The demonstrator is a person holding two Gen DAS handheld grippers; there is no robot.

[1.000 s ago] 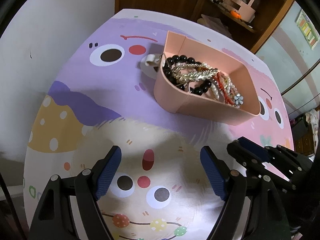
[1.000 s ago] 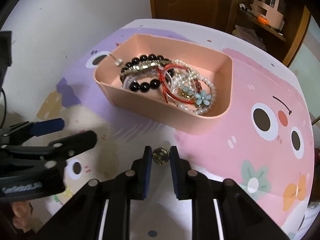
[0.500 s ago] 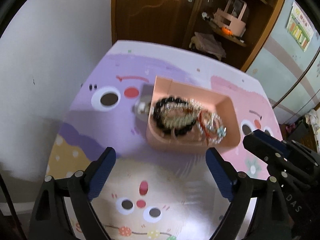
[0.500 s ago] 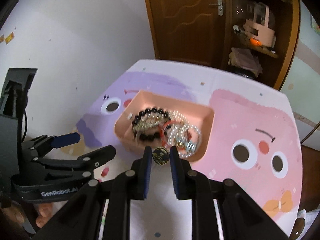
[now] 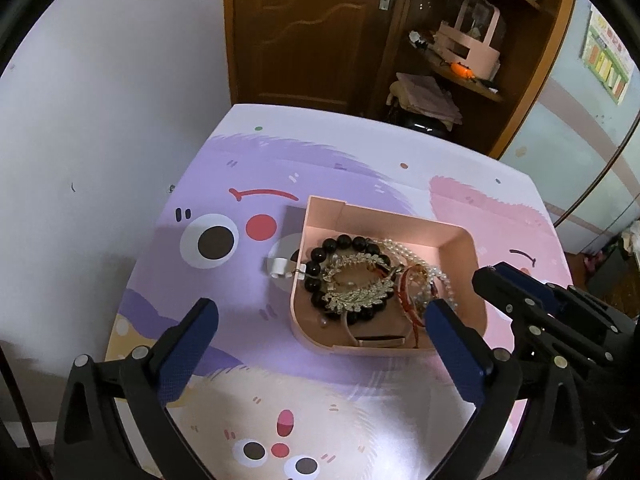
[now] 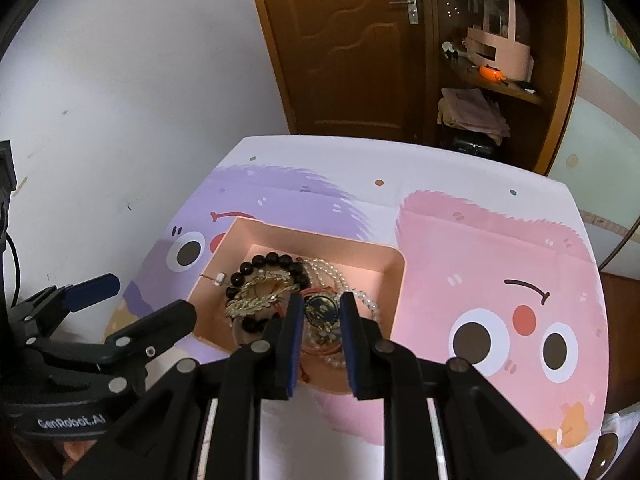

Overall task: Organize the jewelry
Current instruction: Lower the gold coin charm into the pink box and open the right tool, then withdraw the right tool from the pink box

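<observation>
Pink tray (image 6: 396, 280) beyond fingers already heaped with bracelets; right gripper (image 6: 320, 314) pinches a dark round charm (image 6: 320, 309), still undropped; left gripper (image 5: 320, 320) wide, empty, jaws just opened

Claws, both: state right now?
Left claw: open, nothing between its fingers; jaws have just been opening wider.
Right claw: closed on a small round dark pendant.

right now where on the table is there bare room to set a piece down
Free: the mat right of the tray, and the near strip before it. Crowded: the tray's jewelry pile, and the white clip at its left wall.
</observation>
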